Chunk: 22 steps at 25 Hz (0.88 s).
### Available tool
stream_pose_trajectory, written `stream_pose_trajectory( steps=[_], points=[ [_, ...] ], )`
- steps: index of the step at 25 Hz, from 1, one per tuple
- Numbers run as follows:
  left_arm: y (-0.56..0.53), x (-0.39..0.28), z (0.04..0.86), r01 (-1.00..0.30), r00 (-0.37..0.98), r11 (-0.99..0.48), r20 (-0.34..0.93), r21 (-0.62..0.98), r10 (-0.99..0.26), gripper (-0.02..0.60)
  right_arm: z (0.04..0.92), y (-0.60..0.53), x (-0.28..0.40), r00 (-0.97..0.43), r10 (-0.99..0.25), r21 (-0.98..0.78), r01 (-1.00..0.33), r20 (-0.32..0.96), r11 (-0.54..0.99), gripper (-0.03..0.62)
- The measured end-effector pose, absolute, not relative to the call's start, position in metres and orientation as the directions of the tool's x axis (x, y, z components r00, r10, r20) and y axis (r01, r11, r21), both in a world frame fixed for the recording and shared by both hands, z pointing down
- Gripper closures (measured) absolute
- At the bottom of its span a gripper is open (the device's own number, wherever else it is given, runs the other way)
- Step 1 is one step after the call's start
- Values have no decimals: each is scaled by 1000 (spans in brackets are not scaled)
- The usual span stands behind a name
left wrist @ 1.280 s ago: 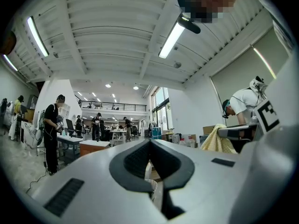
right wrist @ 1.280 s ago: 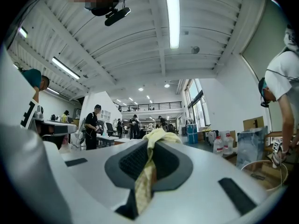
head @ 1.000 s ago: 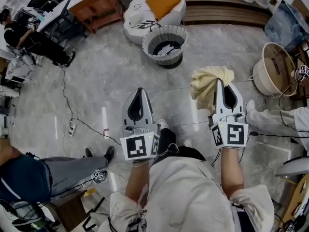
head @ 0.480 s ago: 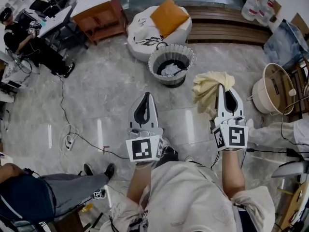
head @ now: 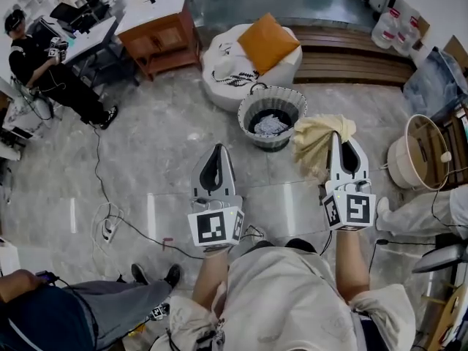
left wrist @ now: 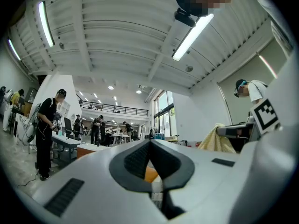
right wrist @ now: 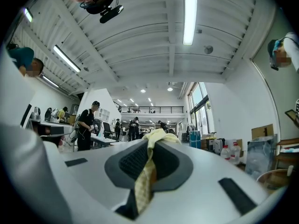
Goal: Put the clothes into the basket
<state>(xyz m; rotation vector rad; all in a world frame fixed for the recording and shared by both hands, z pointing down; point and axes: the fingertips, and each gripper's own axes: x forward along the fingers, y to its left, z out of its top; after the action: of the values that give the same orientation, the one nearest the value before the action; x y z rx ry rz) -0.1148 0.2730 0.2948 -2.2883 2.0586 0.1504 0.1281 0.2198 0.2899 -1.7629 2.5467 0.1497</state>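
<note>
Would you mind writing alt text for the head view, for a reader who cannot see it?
Seen from above, the right gripper is shut on a pale yellow cloth near a ribbed basket on the floor, which already holds a light garment. The left gripper is shut and empty.

Orange cushion (head: 267,41) atop white beanbag (head: 228,75)

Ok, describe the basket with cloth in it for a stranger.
Find the white beanbag with the orange cushion; the basket stands on the floor right before it. It is grey and ribbed with cloth inside, unlike the beige tub at right.
</note>
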Motion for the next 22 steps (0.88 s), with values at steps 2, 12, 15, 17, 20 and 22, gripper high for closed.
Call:
stream_pose_trajectory(
  steps=[2, 12, 15, 17, 20, 22],
  points=[
    [267, -126, 296, -994, 102, -105, -116, 21, -988, 578, 291, 214, 119, -349, -933, 55, -937, -90, 346, 583],
    [231, -155, 303, -996, 79, -83, -102, 37, -992, 578, 304, 173, 91, -363, -930, 50, -931, -62, 360, 583],
    [209, -155, 306, -997, 70, -73, -99, 32, -993, 578, 310, 149, 88, -373, -926, 38, -928, -59, 372, 583],
    [193, -155, 310, -997, 63, -66, -95, 28, -993, 578, 316, 131, 86, -382, -923, 29, -924, -56, 381, 583],
    [164, -155, 313, -998, 58, -60, -91, 17, -994, 578, 323, 98, 83, -392, -918, 15, -920, -56, 392, 583],
    [140, -153, 313, -998, 56, -58, -92, 13, -994, 578, 323, 73, 84, -397, -916, 9, -918, -63, 397, 583]
  ],
)
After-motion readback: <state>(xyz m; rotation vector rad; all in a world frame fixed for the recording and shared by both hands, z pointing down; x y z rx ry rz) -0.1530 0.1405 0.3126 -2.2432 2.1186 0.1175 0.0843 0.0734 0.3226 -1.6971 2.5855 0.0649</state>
